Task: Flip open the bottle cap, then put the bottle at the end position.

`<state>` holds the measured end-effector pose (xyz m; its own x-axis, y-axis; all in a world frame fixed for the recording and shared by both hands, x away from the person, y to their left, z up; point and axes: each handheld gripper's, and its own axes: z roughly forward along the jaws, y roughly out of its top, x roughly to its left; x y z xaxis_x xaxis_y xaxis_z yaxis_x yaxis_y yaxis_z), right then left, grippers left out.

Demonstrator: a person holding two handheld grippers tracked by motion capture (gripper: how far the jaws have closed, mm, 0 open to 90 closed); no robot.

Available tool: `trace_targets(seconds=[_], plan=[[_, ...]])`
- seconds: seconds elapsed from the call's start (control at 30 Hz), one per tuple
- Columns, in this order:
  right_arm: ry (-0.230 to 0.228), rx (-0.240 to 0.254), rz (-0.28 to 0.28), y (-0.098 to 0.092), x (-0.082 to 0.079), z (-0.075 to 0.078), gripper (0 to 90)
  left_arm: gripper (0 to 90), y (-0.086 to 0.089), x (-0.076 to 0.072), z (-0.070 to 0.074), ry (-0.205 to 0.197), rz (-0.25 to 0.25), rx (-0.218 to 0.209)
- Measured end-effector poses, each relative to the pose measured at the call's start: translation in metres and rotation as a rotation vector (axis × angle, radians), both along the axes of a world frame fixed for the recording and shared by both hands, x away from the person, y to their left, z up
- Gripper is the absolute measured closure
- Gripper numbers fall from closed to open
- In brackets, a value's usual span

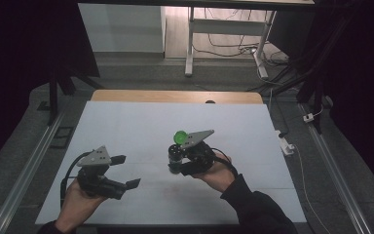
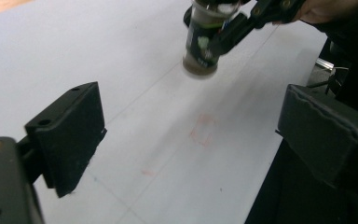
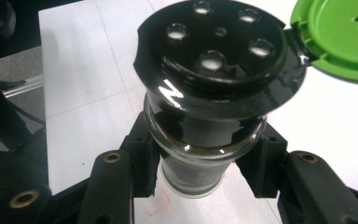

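The right gripper (image 3: pixel 200 172) clamps a glass spice shaker (image 3: pixel 205 121) by its body, above the white table (image 1: pixel 126 126), green flip lid (image 3: pixel 340 37) open. The left gripper (image 1: pixel 126 171) is spread, empty. Glass looks slick and breakable; the body grip suits it.

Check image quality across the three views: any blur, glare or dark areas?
High view: dim, room edges nearly black, white table evenly lit. Left gripper view: the shaker jar is blurred; the near fingers are sharper. Right gripper view: sharp, with glare spots on the jar's glossy black sifter top; green flip lid cropped.
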<state>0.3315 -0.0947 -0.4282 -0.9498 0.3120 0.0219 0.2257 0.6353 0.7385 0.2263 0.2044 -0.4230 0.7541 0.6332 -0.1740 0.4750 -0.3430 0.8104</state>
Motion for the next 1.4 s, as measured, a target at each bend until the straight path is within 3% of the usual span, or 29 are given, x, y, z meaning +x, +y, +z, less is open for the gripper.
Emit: trace_targets(seconds=[0.63, 0.9, 1.17, 1.4], plan=[[-0.006, 0.003, -0.011, -0.001, 0.001, 0.000, 52.7, 0.0, 0.047, -0.038, -0.037, 0.024, 0.139, 0.012], [-0.009, 0.001, -0.016, -0.002, 0.002, 0.000, 52.7, 0.0, 0.062, -0.050, -0.051, 0.042, 0.183, 0.047], [-0.012, 0.002, -0.015, -0.002, 0.002, 0.000, 52.7, 0.0, 0.066, -0.054, -0.053, 0.038, 0.195, 0.052], [-0.015, -0.006, -0.012, 0.000, 0.006, -0.003, 52.7, 0.0, 0.063, -0.053, -0.053, 0.048, 0.185, 0.083]])
